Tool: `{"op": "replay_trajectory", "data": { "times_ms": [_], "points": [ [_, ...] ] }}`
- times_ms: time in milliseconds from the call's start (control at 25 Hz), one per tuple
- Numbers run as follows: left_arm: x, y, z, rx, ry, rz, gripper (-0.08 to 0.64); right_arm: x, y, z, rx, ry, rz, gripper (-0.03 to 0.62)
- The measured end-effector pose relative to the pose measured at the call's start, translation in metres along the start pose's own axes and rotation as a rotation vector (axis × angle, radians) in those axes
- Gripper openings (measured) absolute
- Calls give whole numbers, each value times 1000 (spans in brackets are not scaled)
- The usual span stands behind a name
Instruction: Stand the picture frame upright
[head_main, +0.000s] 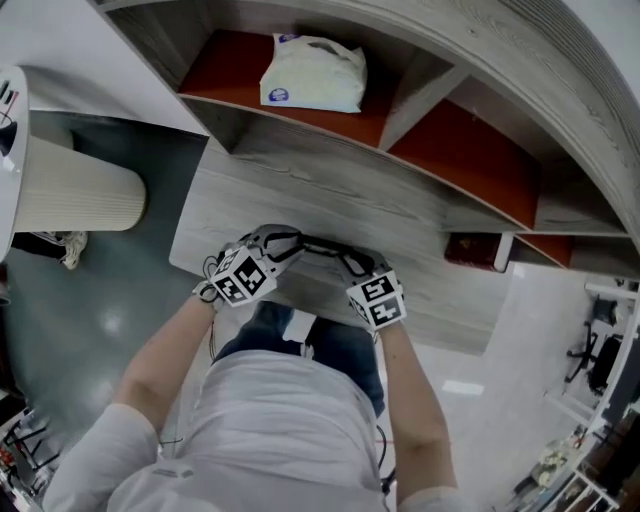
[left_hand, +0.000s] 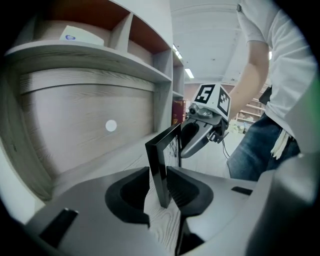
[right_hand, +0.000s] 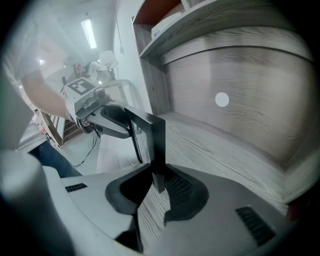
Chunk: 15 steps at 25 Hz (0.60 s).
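White bag on red shelf

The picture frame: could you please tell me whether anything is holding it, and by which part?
Yes: the left hand-held gripper clamps one side bar of the black picture frame, and the right hand-held gripper clamps the opposite side bar.

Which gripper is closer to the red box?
Right. The right gripper holds the frame end nearest the red box; the left gripper holds the far end.
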<state>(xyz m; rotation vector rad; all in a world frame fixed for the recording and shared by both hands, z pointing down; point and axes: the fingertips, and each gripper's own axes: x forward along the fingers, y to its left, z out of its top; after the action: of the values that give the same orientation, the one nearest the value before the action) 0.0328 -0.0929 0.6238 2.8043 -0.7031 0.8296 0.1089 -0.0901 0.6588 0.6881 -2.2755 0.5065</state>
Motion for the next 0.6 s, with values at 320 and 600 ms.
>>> {"op": "replay_trajectory", "data": {
  "times_ms": [320, 600],
  "points": [
    [-37, 25, -10, -158, -31, 194, 95, 10, -27, 13, -1, -49, -47, 86],
    [-81, 18, -17, -308, -77, 329, 95, 27, -59, 40, 37, -89, -97, 86]
  ]
}}
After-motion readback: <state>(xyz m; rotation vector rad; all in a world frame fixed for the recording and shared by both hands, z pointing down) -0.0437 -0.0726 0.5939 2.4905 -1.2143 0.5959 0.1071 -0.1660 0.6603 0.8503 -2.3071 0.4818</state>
